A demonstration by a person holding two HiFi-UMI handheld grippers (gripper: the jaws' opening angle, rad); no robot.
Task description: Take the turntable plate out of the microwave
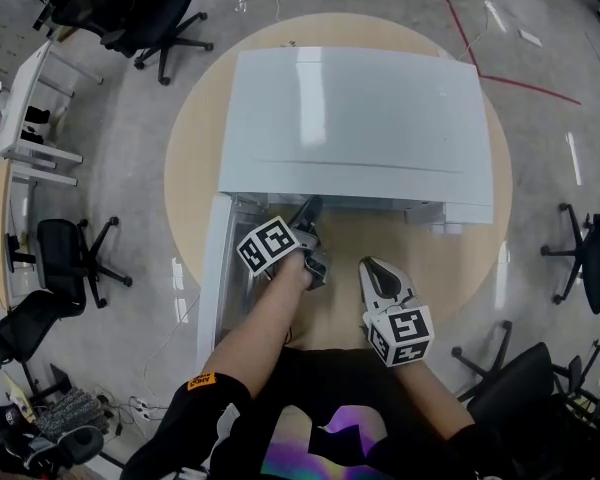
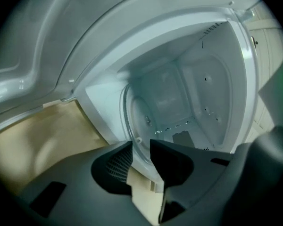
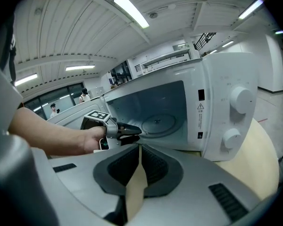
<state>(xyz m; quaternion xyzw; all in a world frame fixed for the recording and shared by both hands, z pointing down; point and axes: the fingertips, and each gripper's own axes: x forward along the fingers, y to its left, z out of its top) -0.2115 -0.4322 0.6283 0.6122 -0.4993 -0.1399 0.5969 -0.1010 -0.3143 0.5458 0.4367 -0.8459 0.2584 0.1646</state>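
right gripper [image 1: 372,268]: nearest the person, held low over the front edge of the worktop [image 1: 195,128], short of the microwave. Its jaws are pressed together with nothing between them. In the right gripper view only a wedge of tan worktop shows beneath them.
right marker cube [image 1: 400,335]: at the rear of the right gripper, toward the person's body.
left hand [image 3: 94,139]: wrapped round the handle of the left gripper, at the end of a bare forearm stretched forward from a black sleeve.
left marker cube [image 1: 268,246]: on top of the left gripper, just behind its jaws.
left gripper [image 2: 140,149]: reaches through the open front of the microwave. Its jaws are closed down on the near rim of the turntable plate, one jaw on each face of the glass.
turntable plate [image 2: 140,114]: a clear glass disc inside the microwave, low in the cavity. Its near edge is caught between the left gripper's jaws. Whether it has been raised off the cavity floor cannot be told.
door [image 1: 212,268]: swung wide open to the person's left.
microwave [image 1: 355,118]: white, standing on the round tan worktop, cavity facing the person.
knobs [image 3: 240,98]: two, one above the other on the panel right of the cavity.
office chairs [image 1: 165,18]: black, on the grey floor well beyond the worktop.
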